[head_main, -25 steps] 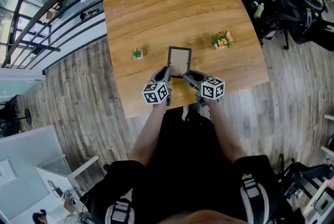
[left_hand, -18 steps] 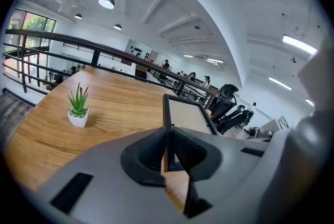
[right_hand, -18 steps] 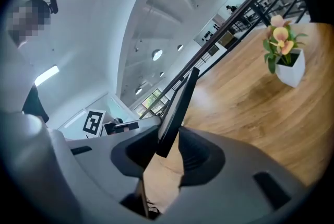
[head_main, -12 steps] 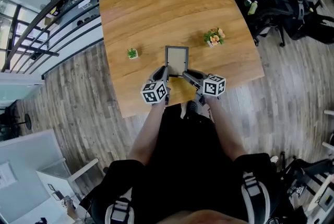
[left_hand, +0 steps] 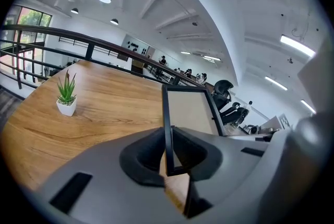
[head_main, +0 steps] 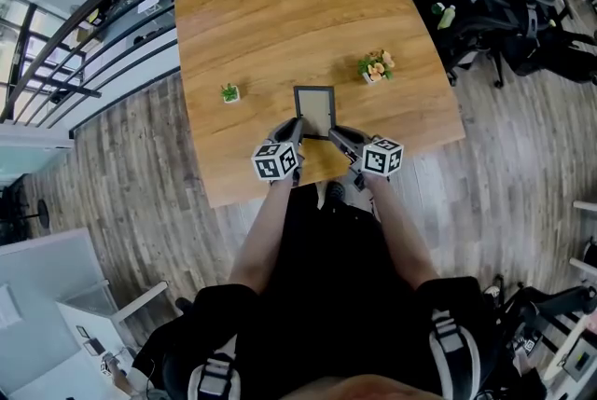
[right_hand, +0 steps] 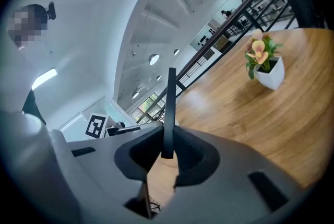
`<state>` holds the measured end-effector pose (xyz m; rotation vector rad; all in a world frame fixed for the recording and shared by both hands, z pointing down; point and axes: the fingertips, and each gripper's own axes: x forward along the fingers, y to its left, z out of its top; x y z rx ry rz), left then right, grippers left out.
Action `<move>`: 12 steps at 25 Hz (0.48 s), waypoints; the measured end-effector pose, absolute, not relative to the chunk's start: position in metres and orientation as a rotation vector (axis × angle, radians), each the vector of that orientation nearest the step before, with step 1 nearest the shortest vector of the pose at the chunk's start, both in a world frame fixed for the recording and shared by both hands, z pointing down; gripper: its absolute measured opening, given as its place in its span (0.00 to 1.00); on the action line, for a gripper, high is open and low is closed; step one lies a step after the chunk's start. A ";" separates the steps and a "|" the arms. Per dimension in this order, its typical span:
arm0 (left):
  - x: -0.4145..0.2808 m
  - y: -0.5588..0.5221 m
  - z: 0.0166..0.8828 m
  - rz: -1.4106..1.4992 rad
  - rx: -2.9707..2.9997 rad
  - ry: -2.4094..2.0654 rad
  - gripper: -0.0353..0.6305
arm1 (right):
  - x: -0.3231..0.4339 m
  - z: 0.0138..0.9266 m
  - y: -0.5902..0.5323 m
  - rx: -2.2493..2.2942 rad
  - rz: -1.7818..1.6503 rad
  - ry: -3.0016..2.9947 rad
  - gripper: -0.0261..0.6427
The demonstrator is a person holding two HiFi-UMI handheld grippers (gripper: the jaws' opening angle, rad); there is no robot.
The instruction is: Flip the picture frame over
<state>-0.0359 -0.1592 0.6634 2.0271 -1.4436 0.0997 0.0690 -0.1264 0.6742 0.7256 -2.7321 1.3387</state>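
Right gripper (head_main: 333,134) had just closed onto the picture frame (head_main: 313,107); left gripper (head_main: 298,125) clamped it too. Thin-edge holds could slip mid-flip.

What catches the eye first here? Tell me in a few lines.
The dark frame stands out first, at the near edge of the table, gripped from both sides. The left gripper is clamped on its left edge, and the fingers of the right gripper have just been closing on its right edge. A green plant sits to the frame's left and a flower pot to its right.
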 end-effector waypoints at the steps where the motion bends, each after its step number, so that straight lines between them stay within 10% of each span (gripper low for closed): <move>1: -0.035 -0.159 0.663 0.100 2.027 -1.445 0.14 | 0.071 0.675 -0.127 0.733 1.334 -2.729 0.15; 12: -0.001 -0.175 0.630 0.049 2.101 -1.378 0.28 | 0.085 0.673 -0.143 0.868 1.029 -2.704 0.15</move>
